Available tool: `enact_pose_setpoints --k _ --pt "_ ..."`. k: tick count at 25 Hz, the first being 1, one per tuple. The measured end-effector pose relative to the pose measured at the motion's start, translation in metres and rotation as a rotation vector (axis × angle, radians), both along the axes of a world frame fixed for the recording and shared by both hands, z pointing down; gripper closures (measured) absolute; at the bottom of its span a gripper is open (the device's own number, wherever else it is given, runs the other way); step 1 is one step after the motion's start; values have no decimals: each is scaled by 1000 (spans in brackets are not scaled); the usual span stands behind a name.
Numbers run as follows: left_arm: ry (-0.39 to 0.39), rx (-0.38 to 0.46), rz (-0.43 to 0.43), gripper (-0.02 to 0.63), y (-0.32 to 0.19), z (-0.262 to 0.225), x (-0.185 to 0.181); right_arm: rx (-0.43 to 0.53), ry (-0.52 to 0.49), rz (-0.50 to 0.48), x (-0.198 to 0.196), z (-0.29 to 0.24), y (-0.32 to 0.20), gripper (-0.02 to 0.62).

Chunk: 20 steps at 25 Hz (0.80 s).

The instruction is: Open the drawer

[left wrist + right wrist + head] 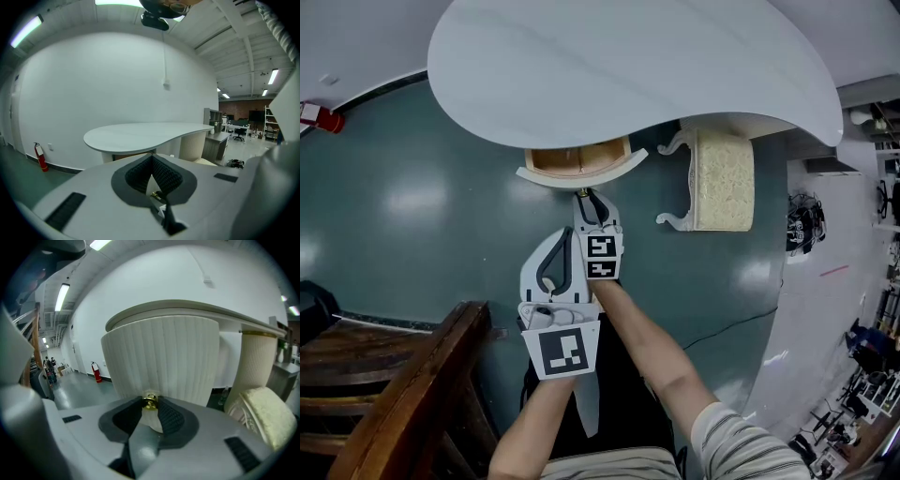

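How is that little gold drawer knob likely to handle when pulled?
The gold knob looks polished and small, so it may slip from the right hand-held gripper pinching it. The drawer, already partly out, probably slides easily.

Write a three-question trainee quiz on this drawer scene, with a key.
1. True or false: the drawer is fully shut.
2. What do the right gripper's fingers hold? A) a cup B) the gold knob C) a cloth
3. Fill in: in the head view, to the right of the drawer stands a cushioned ____.
Key: 1 false; 2 B; 3 stool.
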<state>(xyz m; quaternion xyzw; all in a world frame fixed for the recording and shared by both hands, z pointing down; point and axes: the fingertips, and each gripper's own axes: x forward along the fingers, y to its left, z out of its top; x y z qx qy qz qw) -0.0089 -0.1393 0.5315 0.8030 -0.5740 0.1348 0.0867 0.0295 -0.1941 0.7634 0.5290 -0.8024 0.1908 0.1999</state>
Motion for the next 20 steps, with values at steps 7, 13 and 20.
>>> enact_pose_setpoints --k 7,13,20 --pt "0 2 2 607 9 -4 3 -18 -5 8 4 1 18 483" --pt "-9 12 6 607 15 -7 4 -32 -16 8 6 3 32 483" --pt "15 2 -8 607 21 -9 4 -46 -23 14 9 3 49 483"
